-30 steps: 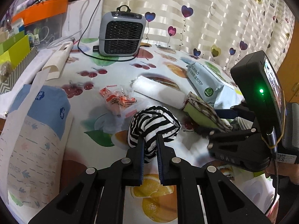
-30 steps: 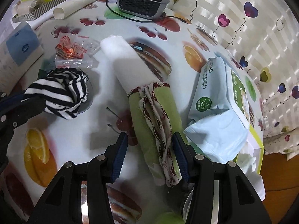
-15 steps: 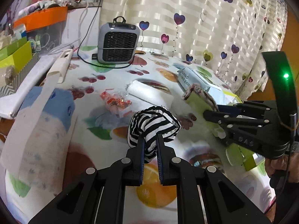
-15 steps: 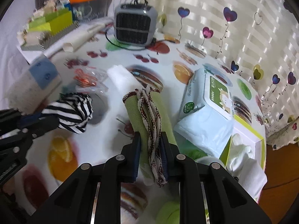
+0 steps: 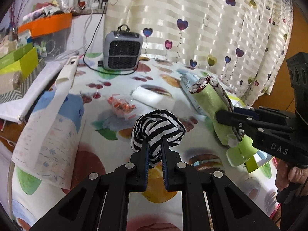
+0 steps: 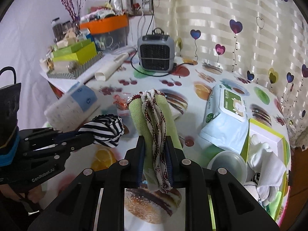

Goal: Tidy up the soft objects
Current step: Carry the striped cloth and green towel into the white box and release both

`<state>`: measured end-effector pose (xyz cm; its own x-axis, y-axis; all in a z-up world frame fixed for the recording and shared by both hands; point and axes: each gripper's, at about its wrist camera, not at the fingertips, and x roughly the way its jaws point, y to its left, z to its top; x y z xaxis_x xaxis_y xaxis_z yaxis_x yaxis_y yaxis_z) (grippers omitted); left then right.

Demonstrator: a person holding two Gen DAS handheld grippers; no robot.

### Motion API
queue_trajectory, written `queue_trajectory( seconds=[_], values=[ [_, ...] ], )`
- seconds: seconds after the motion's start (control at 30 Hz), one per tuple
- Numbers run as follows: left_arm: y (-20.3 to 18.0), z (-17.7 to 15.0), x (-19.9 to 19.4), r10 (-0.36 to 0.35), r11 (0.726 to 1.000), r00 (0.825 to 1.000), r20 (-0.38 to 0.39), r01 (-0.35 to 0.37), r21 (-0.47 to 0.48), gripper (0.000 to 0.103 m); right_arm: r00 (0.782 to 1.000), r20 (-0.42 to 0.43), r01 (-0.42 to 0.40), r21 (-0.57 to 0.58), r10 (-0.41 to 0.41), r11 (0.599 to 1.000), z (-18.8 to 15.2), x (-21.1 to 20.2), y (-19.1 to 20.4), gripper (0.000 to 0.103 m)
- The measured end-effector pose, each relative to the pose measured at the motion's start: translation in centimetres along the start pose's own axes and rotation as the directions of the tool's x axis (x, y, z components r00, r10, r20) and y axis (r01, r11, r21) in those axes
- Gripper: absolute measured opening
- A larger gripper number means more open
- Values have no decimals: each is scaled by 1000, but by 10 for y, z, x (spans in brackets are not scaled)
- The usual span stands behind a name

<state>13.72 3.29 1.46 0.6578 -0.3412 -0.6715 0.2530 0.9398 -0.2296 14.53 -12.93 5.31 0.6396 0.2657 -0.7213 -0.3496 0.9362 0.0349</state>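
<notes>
**Both cloths now lifted off the table**

Now that my right gripper (image 6: pixel 155 160) has closed its jaws on the green cloth roll (image 6: pixel 152 119), it's up off the fruit-print tablecloth (image 5: pixel 107 100), w/ the roll sticking upright in front of the grey heater (image 6: pixel 156 53). Left gripper (image 5: pixel 155 154) is clamped tight on the striped cloth (image 5: pixel 156 127), also raised, nearer me than the heater. Both pickups look done; next I'd guess is stowing them.
</notes>
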Motion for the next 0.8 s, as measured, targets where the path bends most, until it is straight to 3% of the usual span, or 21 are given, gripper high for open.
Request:
queue_trajectory(
  seconds=[0.33,0.6,0.8],
  values=[
    [-36,23,-13,-33,998,999,36,31,63,11,995,96,17,45,-21,999,-1,-43,-21,20],
    [-84,45,-11,-105,986,993,61,96,135,11,978,147,124,151,-146,981,-11,-82,-79,21],
    [-122,58,4,-166,971,985,45,155,182,11,958,131,220,241,-256,945,-27,-99,-128,21]
  ],
)
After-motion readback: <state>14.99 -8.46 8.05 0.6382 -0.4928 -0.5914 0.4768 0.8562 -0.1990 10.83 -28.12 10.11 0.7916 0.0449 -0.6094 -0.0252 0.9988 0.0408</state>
